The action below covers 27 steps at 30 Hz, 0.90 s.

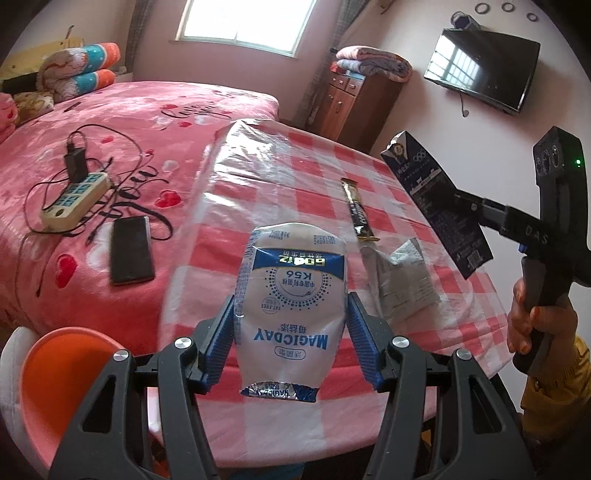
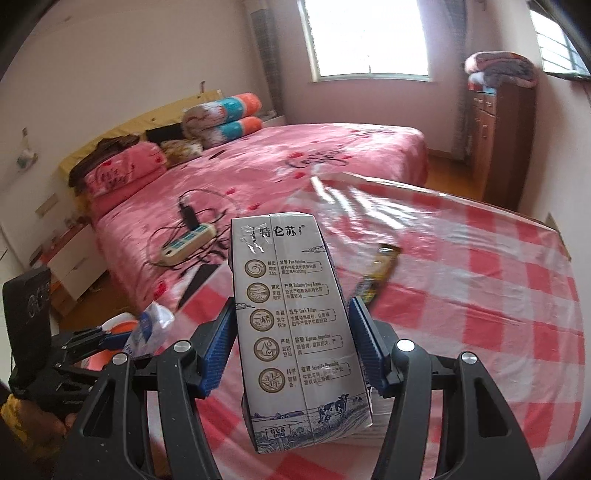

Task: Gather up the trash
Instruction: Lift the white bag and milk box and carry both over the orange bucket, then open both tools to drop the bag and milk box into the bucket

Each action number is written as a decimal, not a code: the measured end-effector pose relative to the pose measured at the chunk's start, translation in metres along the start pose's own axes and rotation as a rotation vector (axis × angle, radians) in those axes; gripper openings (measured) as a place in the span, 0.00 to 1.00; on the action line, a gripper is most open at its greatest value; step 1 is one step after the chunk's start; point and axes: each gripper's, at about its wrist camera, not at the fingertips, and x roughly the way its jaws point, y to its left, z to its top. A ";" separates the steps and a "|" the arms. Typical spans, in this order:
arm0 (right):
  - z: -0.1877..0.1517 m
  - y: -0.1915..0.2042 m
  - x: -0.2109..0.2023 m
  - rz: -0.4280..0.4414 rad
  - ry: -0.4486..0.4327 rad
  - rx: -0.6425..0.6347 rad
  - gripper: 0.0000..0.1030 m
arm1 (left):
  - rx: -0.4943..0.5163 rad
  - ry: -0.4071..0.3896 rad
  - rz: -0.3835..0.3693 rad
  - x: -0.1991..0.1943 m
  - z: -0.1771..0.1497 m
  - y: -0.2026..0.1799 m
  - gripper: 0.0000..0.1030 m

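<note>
Both hand-held grippers tilt downward, clamping pouch (image 1: 291, 295) and carton (image 2: 295, 325).

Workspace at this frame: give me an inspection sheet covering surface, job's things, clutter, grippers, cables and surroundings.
Surface: table under a pink checked cloth with clear plastic cover.
Job's things: white pouch and milk carton lifted in the grippers; sachet and grey wrapper lie on the table; orange bin at the near left edge.
Clutter: phone on the bed.
Grippers: left gripper shut on the pouch; right gripper shut on the carton.
Cables: power strip with charger and loose cords on the bed.
Surroundings: window, wall TV, cabinet.
</note>
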 end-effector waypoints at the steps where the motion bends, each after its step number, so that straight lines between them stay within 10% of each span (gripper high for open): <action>1: 0.000 0.008 0.002 0.019 0.007 -0.008 0.59 | -0.005 -0.002 0.005 -0.002 -0.001 0.003 0.58; 27: -0.033 0.205 0.086 0.409 0.281 -0.237 0.59 | -0.298 -0.011 0.298 -0.074 -0.081 0.148 0.58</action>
